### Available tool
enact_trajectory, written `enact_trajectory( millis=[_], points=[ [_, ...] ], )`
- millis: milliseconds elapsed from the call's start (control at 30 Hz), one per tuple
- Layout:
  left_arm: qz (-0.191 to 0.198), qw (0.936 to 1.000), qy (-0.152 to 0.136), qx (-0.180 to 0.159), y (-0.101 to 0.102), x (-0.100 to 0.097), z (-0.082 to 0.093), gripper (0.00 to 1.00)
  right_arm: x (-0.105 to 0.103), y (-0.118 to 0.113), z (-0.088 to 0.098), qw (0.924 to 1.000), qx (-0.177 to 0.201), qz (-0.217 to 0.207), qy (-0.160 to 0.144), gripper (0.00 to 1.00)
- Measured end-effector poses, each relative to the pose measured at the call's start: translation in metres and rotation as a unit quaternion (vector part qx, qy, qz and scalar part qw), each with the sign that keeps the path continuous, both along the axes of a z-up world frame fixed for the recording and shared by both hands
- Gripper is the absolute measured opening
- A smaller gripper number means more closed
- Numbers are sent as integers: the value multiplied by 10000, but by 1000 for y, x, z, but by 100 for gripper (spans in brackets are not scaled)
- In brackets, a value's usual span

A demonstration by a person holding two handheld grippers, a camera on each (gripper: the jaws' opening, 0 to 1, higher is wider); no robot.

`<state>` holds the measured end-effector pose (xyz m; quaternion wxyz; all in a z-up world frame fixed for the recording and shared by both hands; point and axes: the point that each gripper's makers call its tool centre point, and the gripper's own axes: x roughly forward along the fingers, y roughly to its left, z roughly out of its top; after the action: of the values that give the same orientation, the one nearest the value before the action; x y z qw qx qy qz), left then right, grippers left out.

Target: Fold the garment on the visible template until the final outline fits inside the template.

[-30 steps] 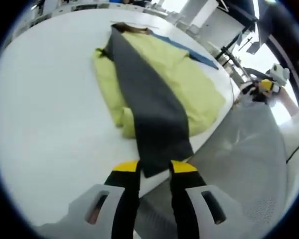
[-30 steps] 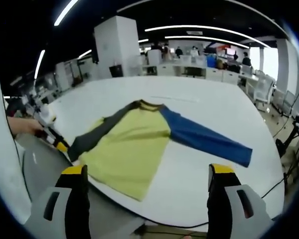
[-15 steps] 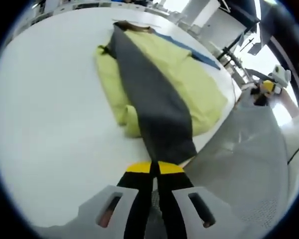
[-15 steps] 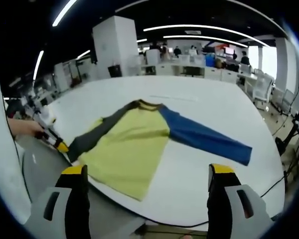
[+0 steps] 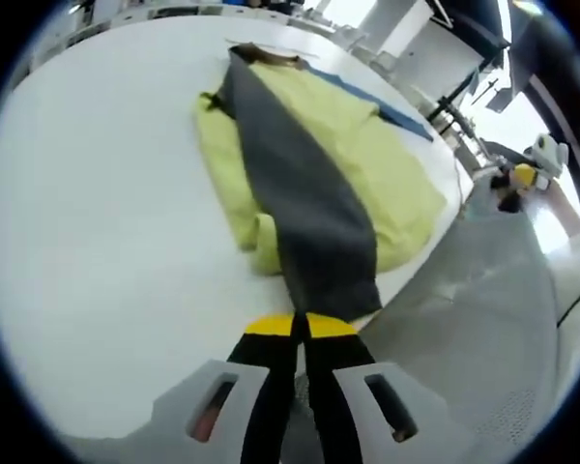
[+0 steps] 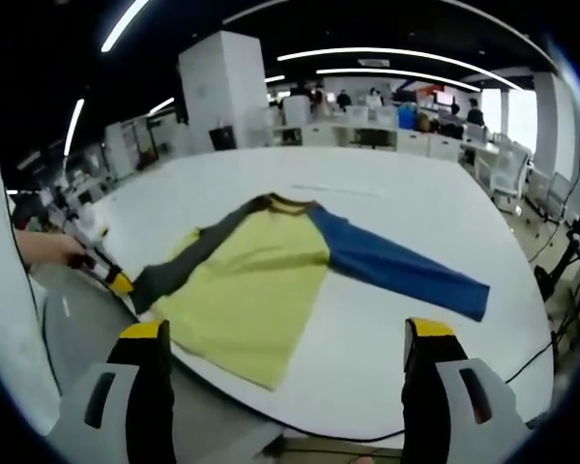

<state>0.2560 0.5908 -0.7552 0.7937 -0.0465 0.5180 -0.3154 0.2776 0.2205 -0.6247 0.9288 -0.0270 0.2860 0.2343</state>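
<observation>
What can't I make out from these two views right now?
- Template: no outline is visible on the white table in either view.
- Grey sleeve cuff: left gripper view, hidden at the left claw.
- Shirt's near hem: right gripper view, droops over the table edge.

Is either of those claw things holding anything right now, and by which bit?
The left gripper pinches the shirt's grey sleeve at its cuff end. The right gripper holds nothing, jaws apart.

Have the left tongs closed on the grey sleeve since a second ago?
Yes. The left tongs were parted around the grey sleeve cuff; now their yellow tips meet, shut on it, near the white table edge.
</observation>
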Motion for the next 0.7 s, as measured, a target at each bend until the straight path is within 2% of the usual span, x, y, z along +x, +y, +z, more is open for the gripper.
enact_trajectory(
  millis=[367, 700],
  points=[
    [228, 9997, 17, -47, 6, 3, 16, 0, -3, -3, 0, 10000, 47, -24, -22, 99],
    [392, 9992, -122, 13, 17, 6, 32, 0, -9, -4, 2, 10000, 53, 31, -26, 99]
  ],
)
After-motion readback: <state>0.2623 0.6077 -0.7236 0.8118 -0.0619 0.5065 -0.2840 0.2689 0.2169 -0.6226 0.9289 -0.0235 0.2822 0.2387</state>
